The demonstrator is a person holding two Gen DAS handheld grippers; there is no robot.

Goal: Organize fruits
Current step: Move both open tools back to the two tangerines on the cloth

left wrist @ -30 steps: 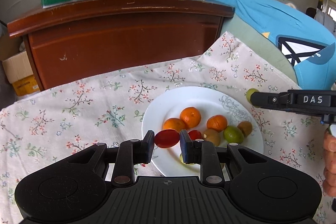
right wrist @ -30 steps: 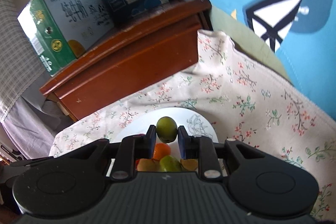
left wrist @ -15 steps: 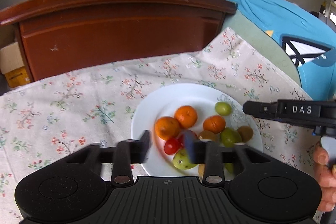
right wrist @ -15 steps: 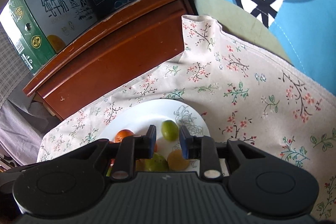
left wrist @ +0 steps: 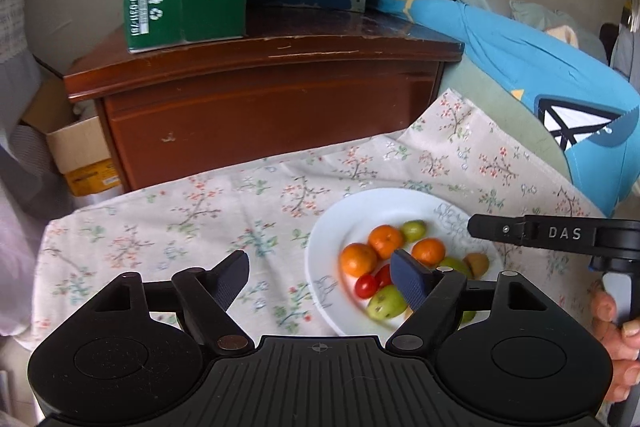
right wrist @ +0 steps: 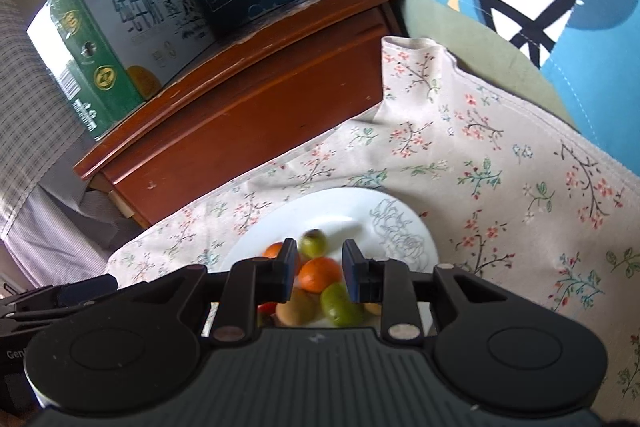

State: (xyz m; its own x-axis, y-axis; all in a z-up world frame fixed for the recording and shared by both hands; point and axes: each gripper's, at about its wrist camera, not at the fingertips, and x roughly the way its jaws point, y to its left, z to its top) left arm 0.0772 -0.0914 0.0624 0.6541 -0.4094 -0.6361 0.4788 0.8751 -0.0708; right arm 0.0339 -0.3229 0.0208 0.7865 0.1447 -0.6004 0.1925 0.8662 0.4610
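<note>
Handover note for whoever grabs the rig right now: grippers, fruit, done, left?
Left hand-held gripper: open, empty, hanging above the near-left rim of the white plate.
Right hand-held gripper: open, empty, above the plate's near side.
Fruit: all visible pieces lie on the plate, namely three oranges, cherry tomatoes, green fruits and a brown kiwi.
Done: no fruit shows on the floral cloth.
Left: nothing obvious; check the cloth outside both views, then withdraw.

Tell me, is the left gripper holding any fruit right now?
No. In the left wrist view the left gripper has its jaws spread wide with nothing between them, and the fruit lies on the plate.
</note>
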